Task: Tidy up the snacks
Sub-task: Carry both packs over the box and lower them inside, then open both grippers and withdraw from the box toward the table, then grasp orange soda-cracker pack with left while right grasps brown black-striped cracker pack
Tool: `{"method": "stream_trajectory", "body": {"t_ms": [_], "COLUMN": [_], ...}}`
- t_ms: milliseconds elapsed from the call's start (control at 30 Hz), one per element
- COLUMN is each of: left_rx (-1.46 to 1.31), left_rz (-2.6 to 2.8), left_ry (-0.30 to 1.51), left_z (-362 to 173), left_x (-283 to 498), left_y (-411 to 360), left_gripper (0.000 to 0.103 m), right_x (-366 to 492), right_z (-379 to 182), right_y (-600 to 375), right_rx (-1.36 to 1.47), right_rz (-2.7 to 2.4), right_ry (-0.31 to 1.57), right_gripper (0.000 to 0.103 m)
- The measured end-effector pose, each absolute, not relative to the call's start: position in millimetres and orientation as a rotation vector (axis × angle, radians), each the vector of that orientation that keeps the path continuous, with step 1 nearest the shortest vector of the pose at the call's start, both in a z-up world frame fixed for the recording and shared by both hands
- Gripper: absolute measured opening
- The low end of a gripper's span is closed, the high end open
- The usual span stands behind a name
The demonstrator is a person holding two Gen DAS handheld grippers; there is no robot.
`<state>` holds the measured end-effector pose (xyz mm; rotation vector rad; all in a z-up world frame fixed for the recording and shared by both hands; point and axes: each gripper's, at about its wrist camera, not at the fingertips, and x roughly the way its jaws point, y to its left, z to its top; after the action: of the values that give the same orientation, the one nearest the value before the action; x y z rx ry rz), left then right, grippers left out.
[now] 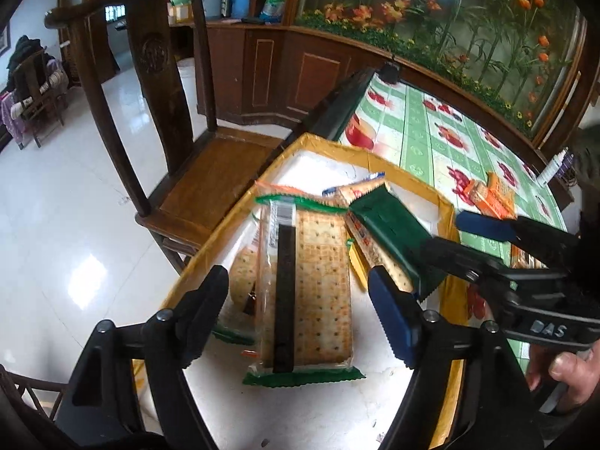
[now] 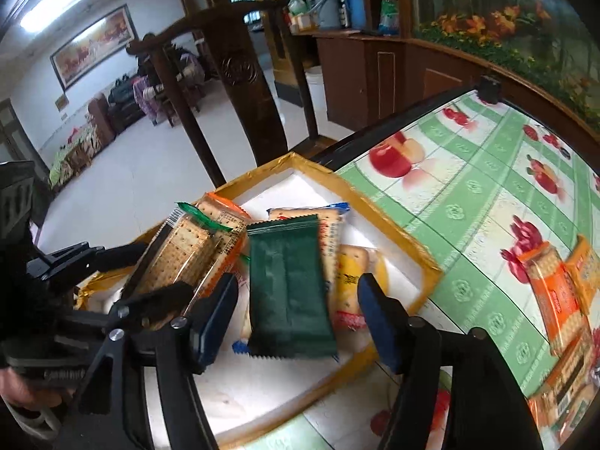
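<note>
Both wrist views look down into a white tray (image 1: 448, 210) with a yellow rim, sitting at the corner of the desk (image 1: 423, 131), which has a green fruit-print cloth on it.

The left hand-held gripper (image 1: 300, 307) is spread wide open over the tray with nothing between its fingers. Right under it lies a clear cracker pack (image 1: 311, 292) with green ends, flat on the tray floor.

The right hand-held gripper (image 2: 298, 317) is wide open too and grips nothing. A dark green packet (image 2: 288, 288) sits between its blue pads without touching either, tilted, resting on top of the other cracker packs in the tray. In the left view the same packet (image 1: 390, 225) looks propped up at an angle, just in front of the right gripper's fingers.

More snacks are outside the tray: a few orange packs (image 2: 555, 292) lie on the cloth to the right. A dark wooden chair (image 1: 157, 112) stands beside the desk.
</note>
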<state>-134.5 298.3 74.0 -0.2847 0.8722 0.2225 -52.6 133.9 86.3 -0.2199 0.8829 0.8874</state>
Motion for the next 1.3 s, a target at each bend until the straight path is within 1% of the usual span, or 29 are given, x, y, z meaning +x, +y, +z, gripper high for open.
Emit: {"method": "stream_trajectory", "body": {"t_ms": [200, 367, 467, 567, 767, 1000, 1167, 1300], "left_rx": [-0.258, -0.194, -0.153, -0.128, -0.083, -0.109, -0.138, -0.215], "left_rz": [0.209, 0.198, 0.199, 0.178, 0.119, 0.049, 0.025, 0.012], "left_ry": [0.848, 0.835, 0.828, 0.824, 0.833, 0.860, 0.895, 0.934], "left_z": [86.2, 92.8, 95.2, 96.5, 96.8, 96.3, 92.0, 83.2], "left_x": [-131.3, -122.6, -116.5, -107.9, -88.6, -60.3, -26.3, 9.4], "left_y": [279.1, 248.3, 228.2, 207.2, 163.9, 120.4, 90.4, 73.8], "left_gripper": [0.084, 0.085, 0.087, 0.087, 0.087, 0.087, 0.087, 0.087], "right_x": [-49.3, -43.5, -42.7, -44.3, -45.2, -39.0, -34.5, -30.4], "right_z": [91.1, 86.7, 84.3, 83.5, 81.9, 76.0, 70.7, 66.5], "right_y": [91.1, 50.3, 26.3, 3.9, -43.0, -95.5, -124.2, -141.1], "right_rx": [-0.184, -0.146, -0.117, -0.089, -0.054, -0.011, 0.025, 0.049], "right_rz": [0.826, 0.754, 0.713, 0.674, 0.593, 0.505, 0.478, 0.475], "right_ry": [0.868, 0.872, 0.868, 0.863, 0.860, 0.875, 0.879, 0.885], "right_gripper": [0.070, 0.070, 0.071, 0.075, 0.079, 0.079, 0.079, 0.079]}}
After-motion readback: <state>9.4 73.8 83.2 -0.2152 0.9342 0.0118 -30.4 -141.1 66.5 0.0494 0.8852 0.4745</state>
